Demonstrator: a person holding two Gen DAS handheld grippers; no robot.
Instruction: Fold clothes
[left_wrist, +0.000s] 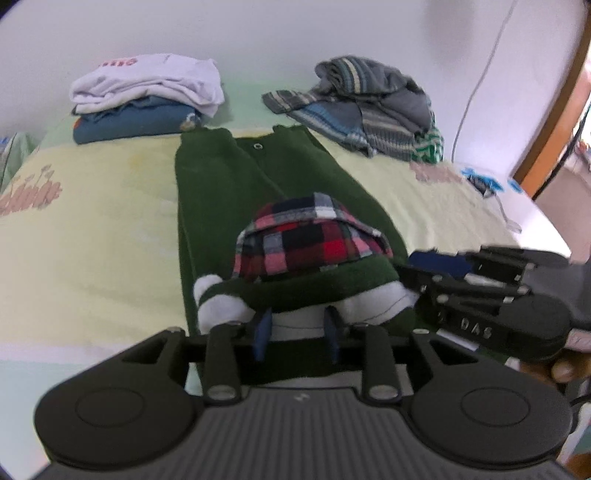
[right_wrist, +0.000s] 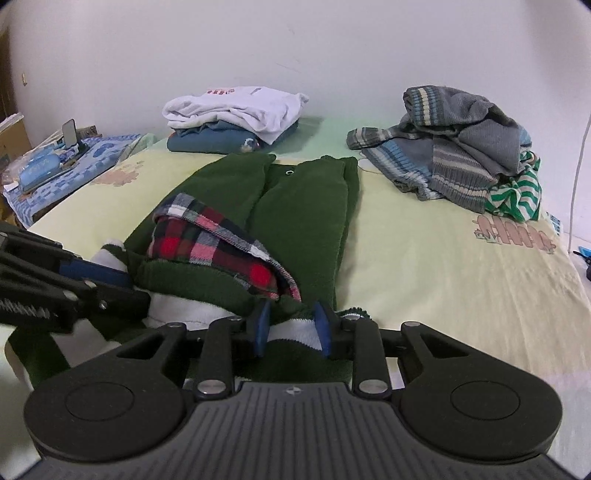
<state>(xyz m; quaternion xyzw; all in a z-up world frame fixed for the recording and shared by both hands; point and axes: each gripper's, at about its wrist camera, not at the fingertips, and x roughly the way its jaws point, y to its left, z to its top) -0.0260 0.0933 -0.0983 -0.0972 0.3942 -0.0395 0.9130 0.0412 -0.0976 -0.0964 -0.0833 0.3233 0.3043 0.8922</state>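
Observation:
A dark green fleece garment with a plaid-lined hood and white cuffs lies lengthwise on the bed; it also shows in the right wrist view. My left gripper is shut on the garment's near white-and-green edge. My right gripper is shut on the same near edge further right. The right gripper's body shows in the left wrist view; the left gripper's body shows in the right wrist view.
A folded stack of white and blue clothes sits at the back of the bed. A loose pile of striped grey knitwear lies at the back right. The yellow-green sheet covers the bed. A cluttered side surface is left.

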